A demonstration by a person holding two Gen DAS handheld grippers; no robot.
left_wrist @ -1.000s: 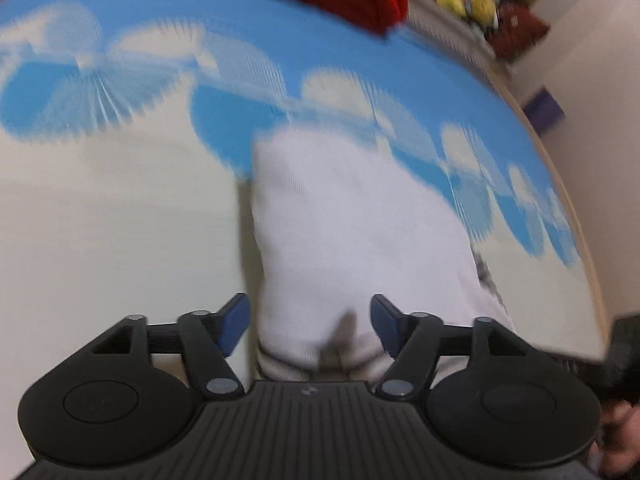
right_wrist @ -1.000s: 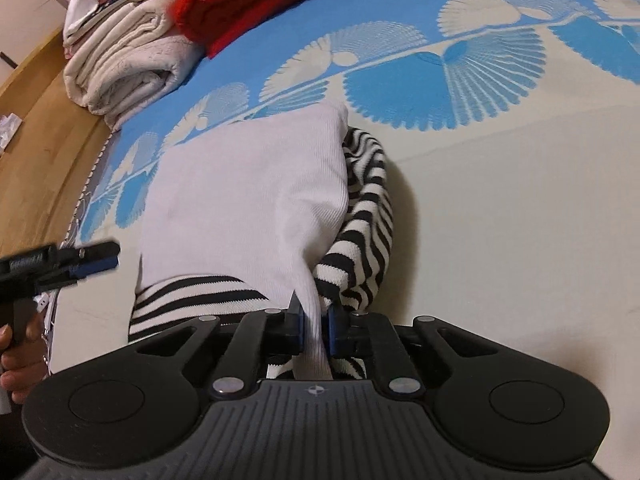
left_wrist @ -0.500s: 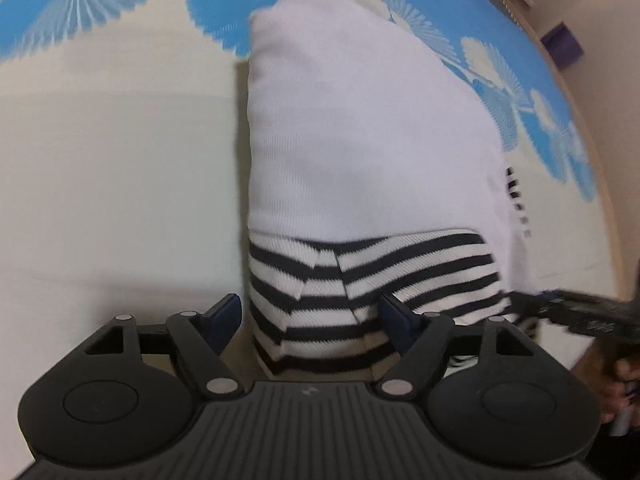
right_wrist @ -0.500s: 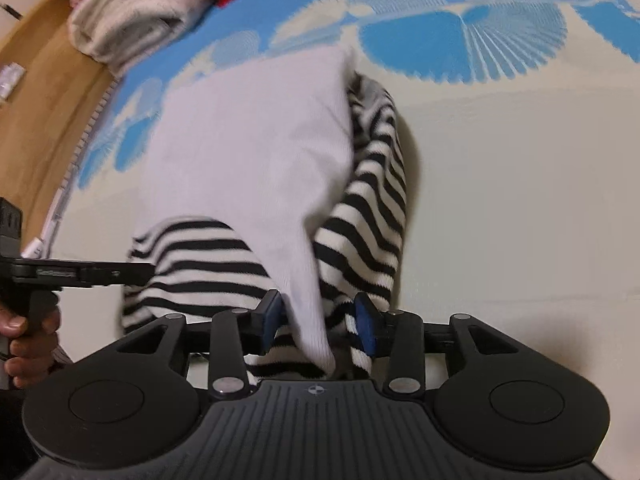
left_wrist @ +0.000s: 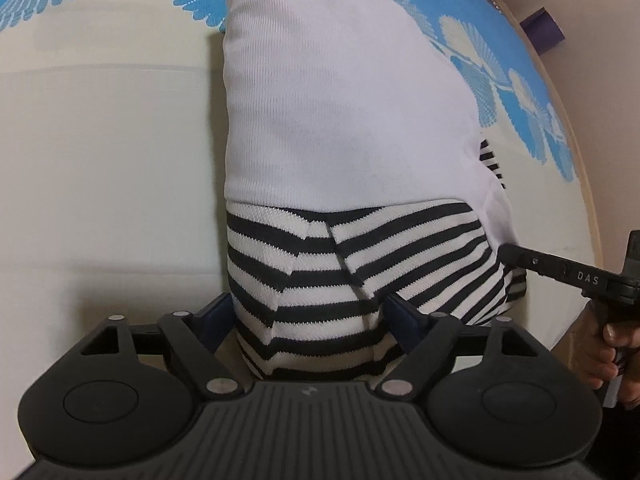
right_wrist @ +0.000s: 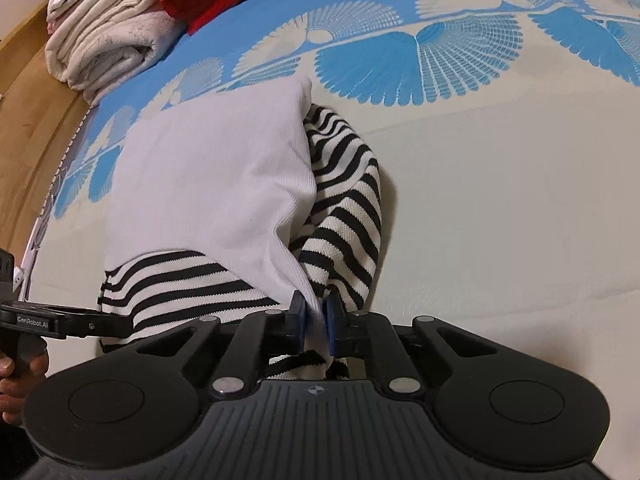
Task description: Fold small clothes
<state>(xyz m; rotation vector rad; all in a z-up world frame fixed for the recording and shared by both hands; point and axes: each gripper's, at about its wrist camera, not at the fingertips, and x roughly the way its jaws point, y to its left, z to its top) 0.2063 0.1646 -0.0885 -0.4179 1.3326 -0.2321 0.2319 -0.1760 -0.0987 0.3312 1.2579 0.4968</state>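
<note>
Since a second ago your right tool (right_wrist: 315, 322) has reopened and closed again, pinching the white garment (left_wrist: 340, 100) over the striped one (left_wrist: 360, 264) on the bed (right_wrist: 500, 200), your left tool (left_wrist: 306, 318) spread wide astride the stripes, "GenRobot.AI" legible, fingertips hidden.
</note>
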